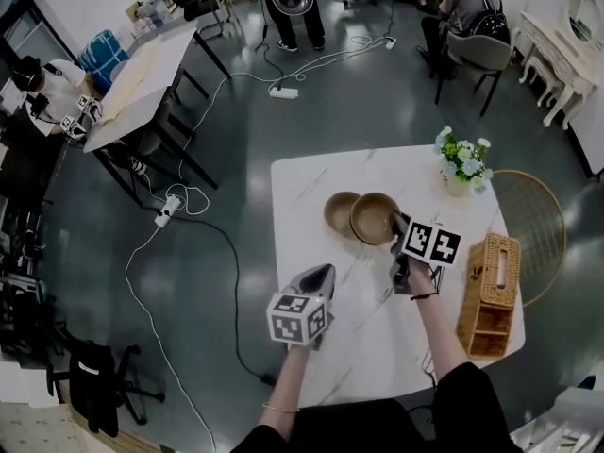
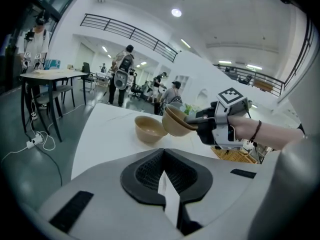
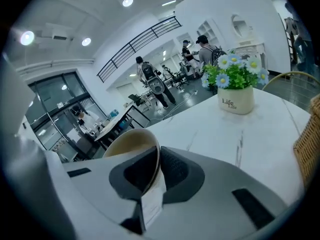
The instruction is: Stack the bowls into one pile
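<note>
Two tan bowls are on or over the white marble table. One bowl rests on the table. The other bowl hangs tilted just right of it, off the tabletop, and overlaps its edge in the head view. My right gripper is shut on this bowl's rim, which shows thin between the pads. My left gripper hovers nearer the front of the table, shut with nothing in it.
A white pot of flowers stands at the table's far right corner. A wicker box lies along the right edge. A round rattan piece sits beyond that edge. Desks, cables and people are on the floor behind.
</note>
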### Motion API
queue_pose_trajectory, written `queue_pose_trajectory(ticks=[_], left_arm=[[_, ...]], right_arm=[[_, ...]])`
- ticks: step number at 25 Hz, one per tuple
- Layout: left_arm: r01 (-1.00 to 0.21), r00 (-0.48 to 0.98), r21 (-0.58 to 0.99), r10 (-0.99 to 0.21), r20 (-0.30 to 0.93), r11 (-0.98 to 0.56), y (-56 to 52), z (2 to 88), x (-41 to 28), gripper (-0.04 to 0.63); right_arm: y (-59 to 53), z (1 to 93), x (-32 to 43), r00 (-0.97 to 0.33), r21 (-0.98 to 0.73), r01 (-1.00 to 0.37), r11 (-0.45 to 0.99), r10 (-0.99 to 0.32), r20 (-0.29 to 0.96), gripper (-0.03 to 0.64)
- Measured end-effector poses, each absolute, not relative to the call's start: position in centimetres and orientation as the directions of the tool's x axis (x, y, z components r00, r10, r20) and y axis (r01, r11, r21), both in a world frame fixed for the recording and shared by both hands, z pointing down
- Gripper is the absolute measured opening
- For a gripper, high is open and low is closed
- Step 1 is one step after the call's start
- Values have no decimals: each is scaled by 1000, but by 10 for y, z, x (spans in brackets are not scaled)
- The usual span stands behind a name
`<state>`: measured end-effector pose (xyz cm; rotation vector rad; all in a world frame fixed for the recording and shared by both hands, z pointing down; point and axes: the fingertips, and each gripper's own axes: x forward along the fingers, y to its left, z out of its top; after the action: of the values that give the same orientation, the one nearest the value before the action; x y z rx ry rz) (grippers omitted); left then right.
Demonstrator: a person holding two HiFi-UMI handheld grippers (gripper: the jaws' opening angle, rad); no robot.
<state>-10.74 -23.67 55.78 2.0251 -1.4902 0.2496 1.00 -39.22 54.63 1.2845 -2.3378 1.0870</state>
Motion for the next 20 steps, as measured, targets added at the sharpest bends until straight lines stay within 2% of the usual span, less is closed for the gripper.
queue_pose_trajectory(ticks=[20], left_arm=[[-915,328,383,-792,515,-130,-248,582,-121,15]], right_arm=[[-420,569,-60,-603,-399,-796,454,-547,581,31]])
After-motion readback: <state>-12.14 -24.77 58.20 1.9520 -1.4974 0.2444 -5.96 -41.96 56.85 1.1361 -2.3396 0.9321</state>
